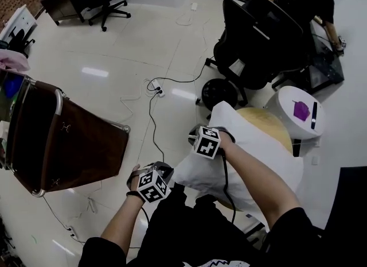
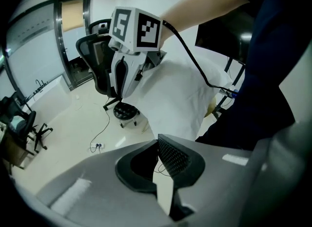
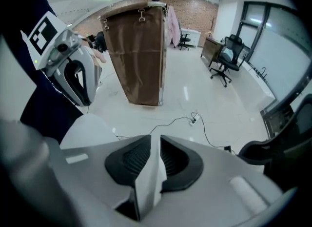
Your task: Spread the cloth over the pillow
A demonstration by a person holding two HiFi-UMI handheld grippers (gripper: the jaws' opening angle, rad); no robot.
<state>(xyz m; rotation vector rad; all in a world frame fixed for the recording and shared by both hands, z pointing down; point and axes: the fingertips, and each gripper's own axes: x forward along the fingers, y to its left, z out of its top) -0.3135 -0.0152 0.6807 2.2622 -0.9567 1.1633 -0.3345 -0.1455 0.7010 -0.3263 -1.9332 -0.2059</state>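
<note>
Pillow (image 1: 252, 157) lies just right of the right gripper (image 3: 155, 140), jaws slightly apart round the cloth (image 3: 148, 182); the closed left gripper (image 2: 157, 143) is farther.

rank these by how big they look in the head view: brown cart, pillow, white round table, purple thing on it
1. brown fabric cart and white pillow: they look about alike, so not ranked
2. white round table
3. purple thing
</note>
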